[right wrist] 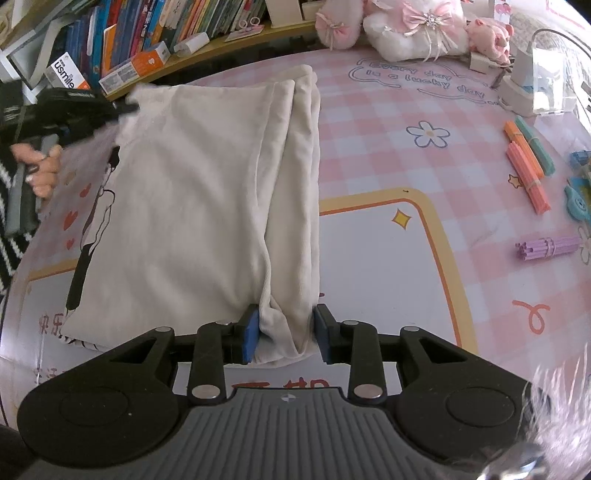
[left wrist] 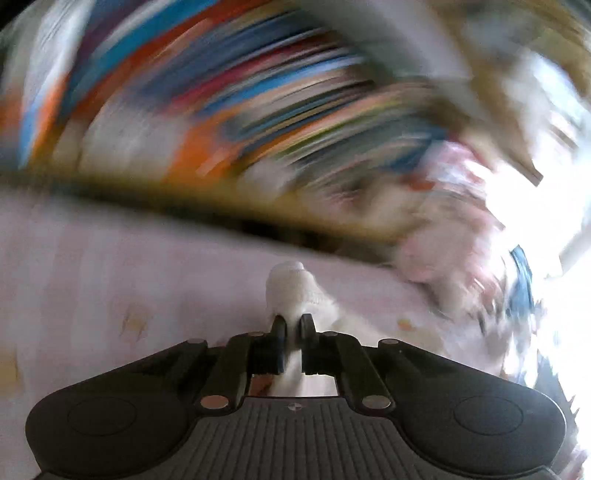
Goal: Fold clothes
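A cream garment lies partly folded on the pink checked table mat, its right side doubled over in a long fold. My right gripper is open, its blue pads either side of the fold's near end. My left gripper is shut on a bunch of the white cloth; that view is heavily motion-blurred. In the right wrist view the left gripper holds the garment's far left corner, lifted a little.
A shelf of books runs along the back. Pink plush toys sit at the far edge. Bundles of coloured sticks and a purple bundle lie on the right. A white stand is at far right.
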### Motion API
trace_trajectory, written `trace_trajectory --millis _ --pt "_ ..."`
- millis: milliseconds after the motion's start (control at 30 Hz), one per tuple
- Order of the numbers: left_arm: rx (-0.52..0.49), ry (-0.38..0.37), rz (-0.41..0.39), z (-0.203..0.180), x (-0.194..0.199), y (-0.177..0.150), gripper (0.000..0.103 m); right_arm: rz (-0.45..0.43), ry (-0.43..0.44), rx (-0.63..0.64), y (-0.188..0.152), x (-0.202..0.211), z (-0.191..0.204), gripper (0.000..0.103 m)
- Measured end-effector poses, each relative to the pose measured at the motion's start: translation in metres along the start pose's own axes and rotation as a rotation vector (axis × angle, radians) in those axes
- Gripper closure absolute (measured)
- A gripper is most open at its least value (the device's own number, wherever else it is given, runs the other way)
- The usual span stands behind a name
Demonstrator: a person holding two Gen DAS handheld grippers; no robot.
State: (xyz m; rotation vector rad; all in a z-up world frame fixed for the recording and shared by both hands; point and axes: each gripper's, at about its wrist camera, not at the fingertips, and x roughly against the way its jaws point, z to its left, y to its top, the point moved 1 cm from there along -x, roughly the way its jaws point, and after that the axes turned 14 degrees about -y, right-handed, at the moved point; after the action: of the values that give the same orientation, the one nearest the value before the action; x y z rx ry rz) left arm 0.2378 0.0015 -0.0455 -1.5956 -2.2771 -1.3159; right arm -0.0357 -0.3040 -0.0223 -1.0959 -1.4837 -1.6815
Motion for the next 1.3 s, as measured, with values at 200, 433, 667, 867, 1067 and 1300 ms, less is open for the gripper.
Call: trace_trajectory --millis 200,433,667,867,1067,1300 --pt "0.05 0.089 0.015 0.014 -0.012 0.006 0.08 0.009 0.01 -0.009 0.001 0.0 -0.002 0.073" --pt "0.13 0.076 -0.079 0.008 0.031 0.002 0.048 0.006 0.016 0.002 0.0 0.001 -0.002 0.073" --pt "0.06 0.132 0.019 -0.021 0.084 -0.07 0.048 -0.019 0.041 -0.001 -0.003 0.002 -0.005 0.071" --pt "0.034 0.227 0.068 -0.045 0.116 -0.128 0.048 -0.045 0.038 -0.019 -0.006 0.005 -0.007 0.067" --pt "0.099 0.204 0.067 -0.058 0.125 -0.154 0.051 -0.037 0.058 0.018 -0.004 0.004 -0.011 0.067" --pt "0.245 0.14 0.045 -0.066 0.124 -0.178 0.087 -0.008 0.12 0.046 0.0 -0.001 -0.014 0.075"
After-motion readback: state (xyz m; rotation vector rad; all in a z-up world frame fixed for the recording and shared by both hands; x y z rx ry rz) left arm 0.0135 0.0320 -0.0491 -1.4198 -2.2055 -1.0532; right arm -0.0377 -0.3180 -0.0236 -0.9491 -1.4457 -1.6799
